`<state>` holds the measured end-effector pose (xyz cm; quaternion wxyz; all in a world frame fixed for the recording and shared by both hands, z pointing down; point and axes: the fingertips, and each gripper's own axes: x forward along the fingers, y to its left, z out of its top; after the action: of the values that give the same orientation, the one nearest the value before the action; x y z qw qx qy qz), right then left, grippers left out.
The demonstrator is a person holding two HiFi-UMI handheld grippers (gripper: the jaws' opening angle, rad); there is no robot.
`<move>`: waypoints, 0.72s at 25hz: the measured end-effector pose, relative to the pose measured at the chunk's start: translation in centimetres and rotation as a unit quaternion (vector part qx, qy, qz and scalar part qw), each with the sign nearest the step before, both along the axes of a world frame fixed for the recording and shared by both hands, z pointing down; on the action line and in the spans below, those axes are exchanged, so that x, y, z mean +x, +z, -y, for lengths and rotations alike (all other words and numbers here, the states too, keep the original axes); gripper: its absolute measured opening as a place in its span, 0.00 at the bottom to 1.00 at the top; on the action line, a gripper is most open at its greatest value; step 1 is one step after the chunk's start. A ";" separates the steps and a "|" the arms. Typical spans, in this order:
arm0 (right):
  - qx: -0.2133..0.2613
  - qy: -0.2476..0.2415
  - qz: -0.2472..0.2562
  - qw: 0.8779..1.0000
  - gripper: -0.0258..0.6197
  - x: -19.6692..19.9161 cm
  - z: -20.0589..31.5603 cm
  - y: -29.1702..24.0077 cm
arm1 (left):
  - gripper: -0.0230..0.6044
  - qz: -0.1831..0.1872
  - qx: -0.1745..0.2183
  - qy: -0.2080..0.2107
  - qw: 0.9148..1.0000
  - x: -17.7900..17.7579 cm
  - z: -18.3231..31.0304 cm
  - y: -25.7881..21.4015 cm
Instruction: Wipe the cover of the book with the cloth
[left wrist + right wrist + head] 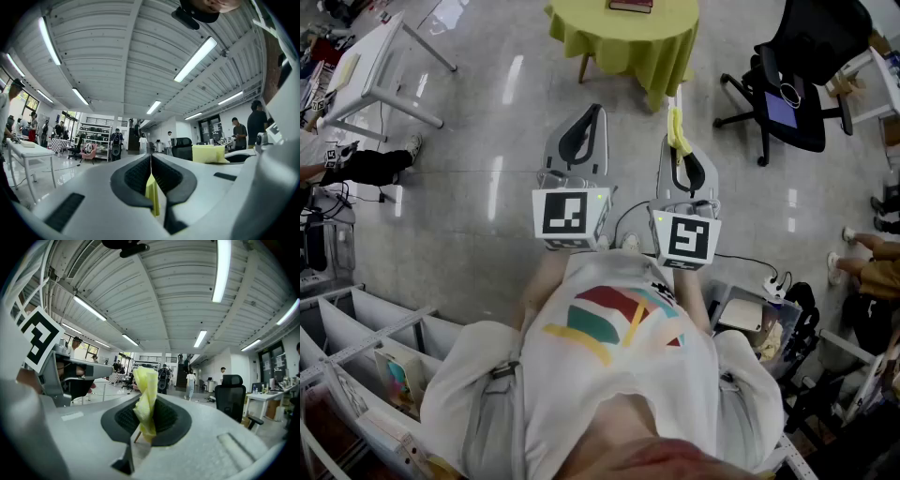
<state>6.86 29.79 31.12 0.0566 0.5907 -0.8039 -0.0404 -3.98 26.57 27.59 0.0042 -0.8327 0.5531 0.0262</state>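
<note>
Jaws of the right gripper (148, 414) are pinching a crumpled yellow cloth (145, 385) that is sticking up between them. Those of the left gripper (151, 164) are pressing together on nothing. Both grippers are hovering over a glossy grey floor (487, 187). Far ahead, a dark red book (631, 5) is lying on a round table with a yellow-green tablecloth (623, 42), well apart from the cloth. A black office chair (792, 84) is standing to the right and a white table (375, 66) far left.

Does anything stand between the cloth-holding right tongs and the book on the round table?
Nothing visible: only grey floor separates the right tongs, shut on the crumpled yellow cloth, from the dark red book on the round yellow-green-draped table.
</note>
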 end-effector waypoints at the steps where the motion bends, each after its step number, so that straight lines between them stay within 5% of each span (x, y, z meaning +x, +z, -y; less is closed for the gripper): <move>1: 0.000 -0.001 0.001 1.000 0.09 -0.1 0.0 0.0 | 0.06 0.001 0.000 0.001 1.000 0.0 0.0 0.0; 18: 0.005 -0.001 -0.004 1.000 0.09 1.4 0.1 0.5 | 0.06 0.003 -0.012 0.004 1.000 1.3 0.3 0.8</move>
<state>8.25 29.70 31.61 0.0572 0.5899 -0.8041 -0.0469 -2.66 26.30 28.44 -0.0043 -0.8349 0.5501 0.0170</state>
